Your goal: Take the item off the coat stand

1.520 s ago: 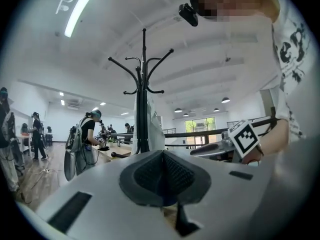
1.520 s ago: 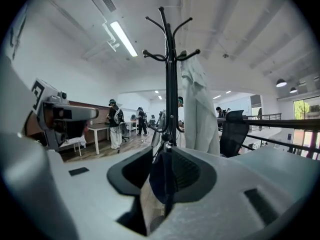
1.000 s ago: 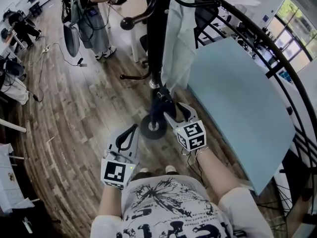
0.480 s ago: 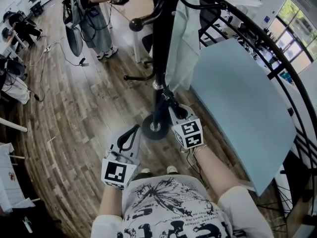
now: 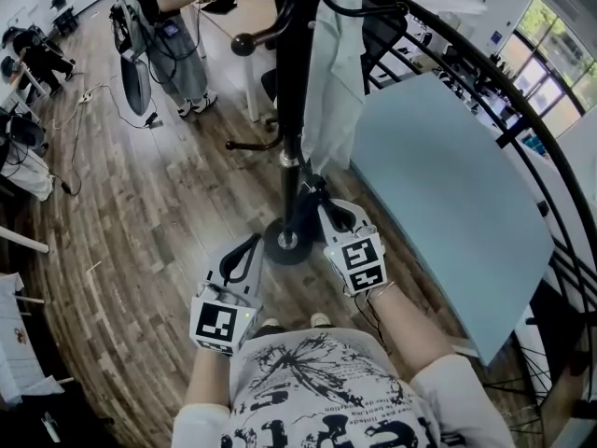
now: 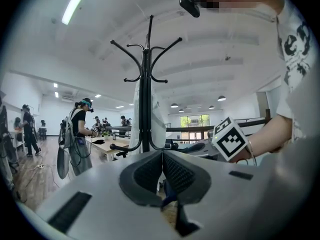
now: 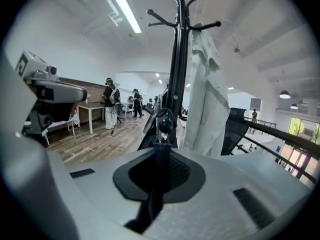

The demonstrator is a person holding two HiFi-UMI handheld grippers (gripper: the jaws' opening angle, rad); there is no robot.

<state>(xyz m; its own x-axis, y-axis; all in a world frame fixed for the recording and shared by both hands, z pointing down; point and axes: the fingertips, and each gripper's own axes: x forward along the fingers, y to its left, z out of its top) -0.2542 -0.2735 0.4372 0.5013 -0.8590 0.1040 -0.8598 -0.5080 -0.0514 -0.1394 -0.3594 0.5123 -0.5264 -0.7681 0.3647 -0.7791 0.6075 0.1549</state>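
Observation:
A black coat stand [image 5: 291, 82] rises ahead of me, its pole also in the left gripper view [image 6: 145, 109] and the right gripper view [image 7: 177, 74]. A pale shirt [image 5: 326, 91] hangs on it. Low on the pole hangs a dark strap [image 7: 161, 134] with a ring clasp. My right gripper [image 5: 315, 194] reaches the pole's lower part, its jaws closing tight on that strap [image 5: 306, 187]. My left gripper [image 5: 247, 248] hangs back near my feet, shut with nothing in it [image 6: 161, 156].
The stand's round base [image 5: 284, 243] sits on the wood floor just ahead. A large pale blue panel [image 5: 438, 194] leans at the right beside a black railing [image 5: 504, 91]. A person [image 5: 173, 35] stands by a white table [image 5: 238, 26] at the back.
The right gripper's jaws have come together on the dark strap by the pole. The left gripper has stayed where it was.

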